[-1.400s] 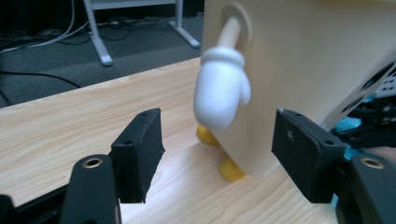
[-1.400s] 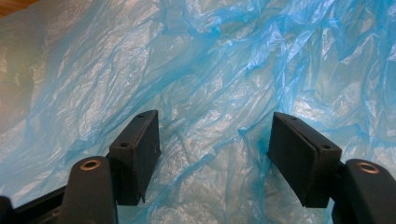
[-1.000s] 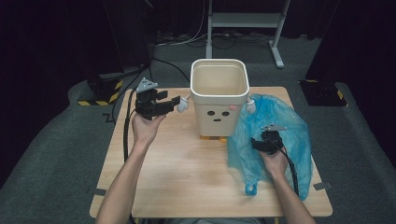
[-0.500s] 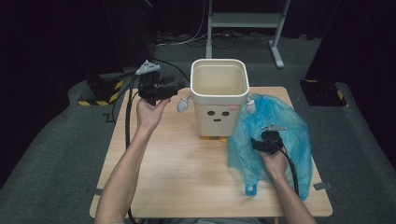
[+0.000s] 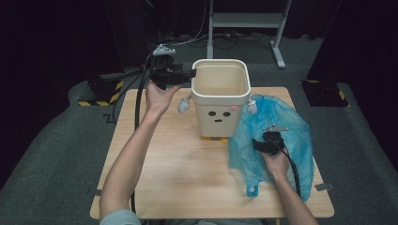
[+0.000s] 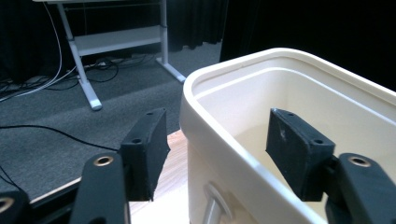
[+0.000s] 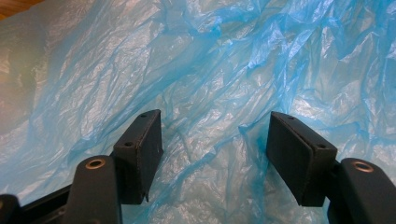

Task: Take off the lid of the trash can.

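A dark room surrounds my wooden counter [image 5: 178, 168], where the cream bin [image 5: 220, 101] stands. My left tool [image 6: 215, 154] straddles the bin's left rim, its jaws just opened wider, not pressing. Right of the bin, my right tool [image 7: 212, 154] hovers open over the blue plastic bag [image 7: 196, 70].

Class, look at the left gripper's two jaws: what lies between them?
In the left gripper view, the cream bin's rim and side wall stand between the open left gripper's jaws, one jaw outside, one inside; neither pad clearly presses on it.
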